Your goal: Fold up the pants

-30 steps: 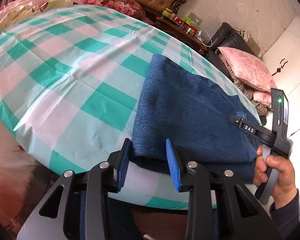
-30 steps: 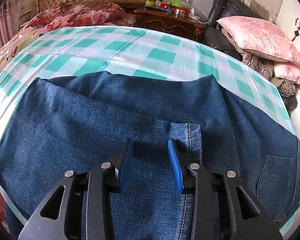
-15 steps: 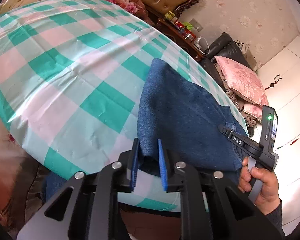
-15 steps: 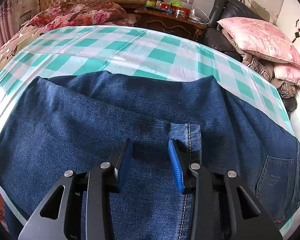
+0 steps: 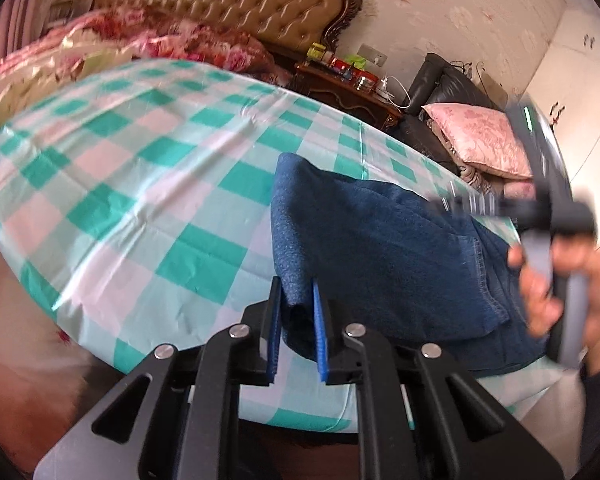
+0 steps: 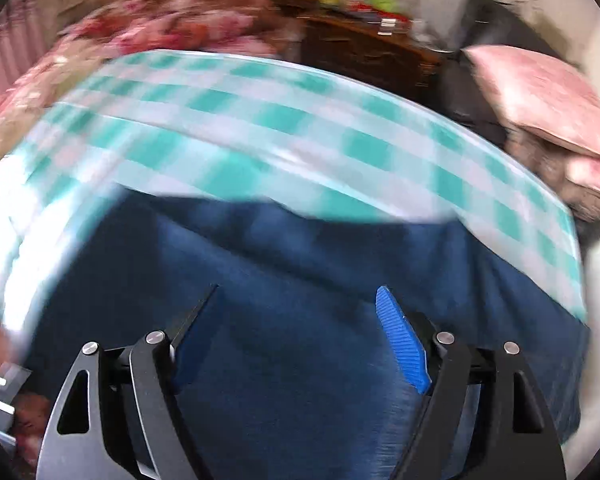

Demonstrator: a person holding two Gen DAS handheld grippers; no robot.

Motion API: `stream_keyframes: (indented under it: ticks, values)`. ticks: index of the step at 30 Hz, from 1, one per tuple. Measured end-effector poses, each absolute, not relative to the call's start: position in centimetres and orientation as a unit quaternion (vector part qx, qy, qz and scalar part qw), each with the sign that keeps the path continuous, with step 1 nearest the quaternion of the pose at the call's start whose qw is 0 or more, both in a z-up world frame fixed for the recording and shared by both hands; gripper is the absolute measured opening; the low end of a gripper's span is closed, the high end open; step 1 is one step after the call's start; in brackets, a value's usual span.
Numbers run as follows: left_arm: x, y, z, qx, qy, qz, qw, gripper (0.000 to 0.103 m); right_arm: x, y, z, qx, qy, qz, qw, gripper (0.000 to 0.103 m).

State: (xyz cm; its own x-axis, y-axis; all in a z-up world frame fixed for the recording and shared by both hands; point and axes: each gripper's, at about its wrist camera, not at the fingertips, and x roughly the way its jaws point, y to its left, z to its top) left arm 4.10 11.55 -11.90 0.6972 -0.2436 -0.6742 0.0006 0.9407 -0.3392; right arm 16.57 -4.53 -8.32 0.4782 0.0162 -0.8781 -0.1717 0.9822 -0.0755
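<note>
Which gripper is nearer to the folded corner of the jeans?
Left. The left gripper is closed on the jeans' folded corner; the right gripper hovers open above their middle.

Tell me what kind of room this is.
Most likely a bedroom in a home: a tufted headboard with a floral quilt below it, a cluttered nightstand, and pink pillows piled on a dark chair.

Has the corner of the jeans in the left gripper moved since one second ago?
Yes. The left gripper, closing, clamped the jeans corner and lifted it off the checked tablecloth.
</note>
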Motion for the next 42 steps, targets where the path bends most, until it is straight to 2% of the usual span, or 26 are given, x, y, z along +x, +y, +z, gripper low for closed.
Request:
stream_keyframes:
  ticks: [4,7,14,15,16,19,20,21,22,23,27,28,29,30,33,35,42]
  values:
    - [3.9,11.0,-11.4,-0.139,0.378,-0.059,0.913,0.014,19.4,0.9,-7.0,-0.059,0.55,0.12,0.824,0.076]
    - [3.8,10.4,-11.2,-0.12,0.375,-0.053,0.918,0.013,21.1,5.4,-8.0,-0.057,0.587,0.151,0.793,0.075]
    - [3.4,9.3,-10.2,-0.085,0.355,-0.054,0.929,0.013,22.7,11.5,-12.3,-0.145,0.624,0.127,0.758,0.073]
    - [3.3,9.3,-10.1,-0.085,0.352,-0.056,0.93,0.013,22.8,11.5,-12.6,-0.151,0.626,0.122,0.756,0.062]
    - [3.2,9.3,-10.0,-0.087,0.349,-0.06,0.931,0.013,22.9,11.5,-13.2,-0.16,0.628,0.113,0.753,0.044]
    - [3.1,10.2,-10.4,-0.127,0.35,-0.069,0.926,0.014,22.9,10.7,-13.4,-0.149,0.632,0.108,0.752,0.024]
    - [3.2,10.6,-10.7,-0.144,0.352,-0.068,0.922,0.017,22.9,10.6,-13.3,-0.148,0.63,0.11,0.754,0.022]
    - [3.2,11.1,-11.0,-0.166,0.354,-0.064,0.918,0.031,22.8,10.2,-13.1,-0.141,0.629,0.112,0.756,0.02]
    - [3.4,11.6,-11.6,-0.195,0.363,-0.063,0.909,0.058,22.8,9.7,-12.8,-0.133,0.629,0.114,0.758,0.018]
    - [3.5,11.9,-12.1,-0.216,0.367,-0.064,0.902,0.064,22.7,9.4,-12.6,-0.124,0.629,0.116,0.758,0.018]
    - [4.5,11.5,-13.6,-0.25,0.387,-0.06,0.885,0.062,22.2,8.6,-11.8,-0.108,0.623,0.122,0.765,0.017]
    - [5.0,11.4,-14.1,-0.25,0.402,-0.042,0.88,0.054,22.1,8.4,-11.5,-0.103,0.622,0.124,0.766,0.017]
    - [5.1,11.3,-14.5,-0.256,0.407,-0.047,0.876,0.042,22.0,8.2,-11.2,-0.096,0.621,0.126,0.767,0.017]
    - [5.2,11.1,-14.4,-0.259,0.413,-0.06,0.871,0.018,22.1,7.9,-11.1,-0.091,0.621,0.129,0.768,0.017]
    - [4.3,9.2,-12.5,-0.201,0.391,-0.058,0.896,0.012,22.2,5.7,-9.0,-0.043,0.617,0.154,0.77,0.017]
    - [3.7,6.8,-9.3,-0.149,0.358,-0.053,0.92,0.012,22.4,3.8,-6.6,-0.009,0.608,0.17,0.776,0.017]
    - [1.3,-8.2,2.8,0.053,0.199,-0.095,0.974,0.011,20.9,-14.0,7.2,0.131,0.521,0.219,0.815,0.016]
